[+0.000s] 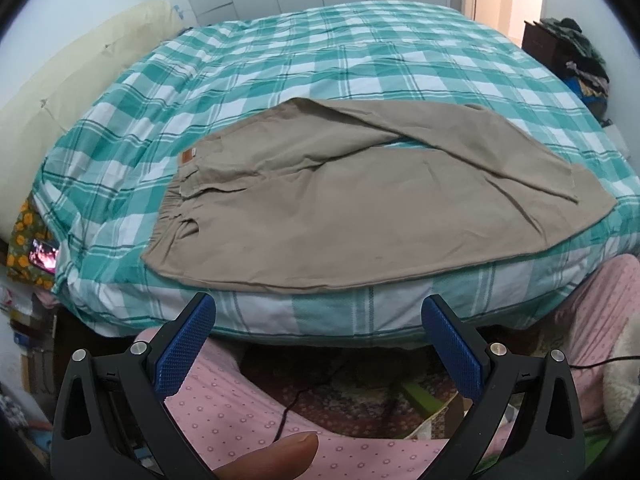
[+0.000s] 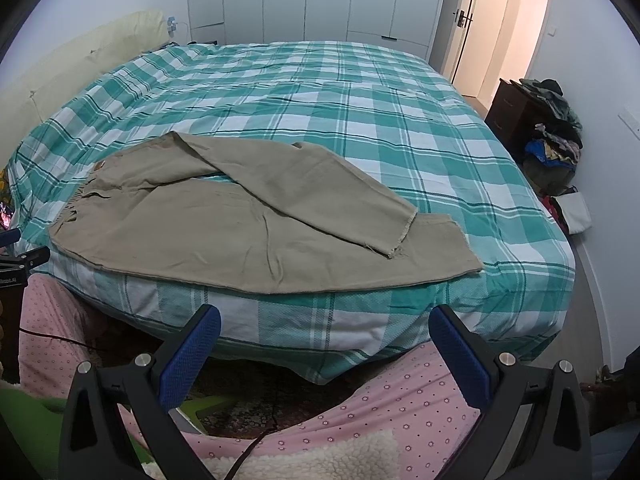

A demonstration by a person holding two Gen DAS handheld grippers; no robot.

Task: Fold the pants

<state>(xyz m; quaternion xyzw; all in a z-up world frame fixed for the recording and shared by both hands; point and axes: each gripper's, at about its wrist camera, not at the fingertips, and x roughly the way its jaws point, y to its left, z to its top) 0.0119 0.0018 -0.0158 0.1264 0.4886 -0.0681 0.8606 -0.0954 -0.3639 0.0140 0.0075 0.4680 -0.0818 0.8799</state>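
Note:
Beige pants [image 1: 360,208] lie flat near the front edge of a bed with a green-and-white checked cover [image 1: 320,60]. The elastic waistband is at the left and the leg hems at the right. The far leg lies folded diagonally over the near leg. They also show in the right wrist view [image 2: 240,224]. My left gripper [image 1: 318,320] is open and empty, held off the bed below its front edge. My right gripper [image 2: 326,332] is open and empty, also in front of the bed's edge, nearer the leg hems [image 2: 404,240].
A cream headboard [image 1: 80,72] stands at the left. A dark dresser with a clothes pile [image 2: 548,128] stands at the right wall. Pink dotted trouser legs [image 1: 240,404] and a cable lie below the grippers. White wardrobes and an open door [image 2: 500,24] are behind.

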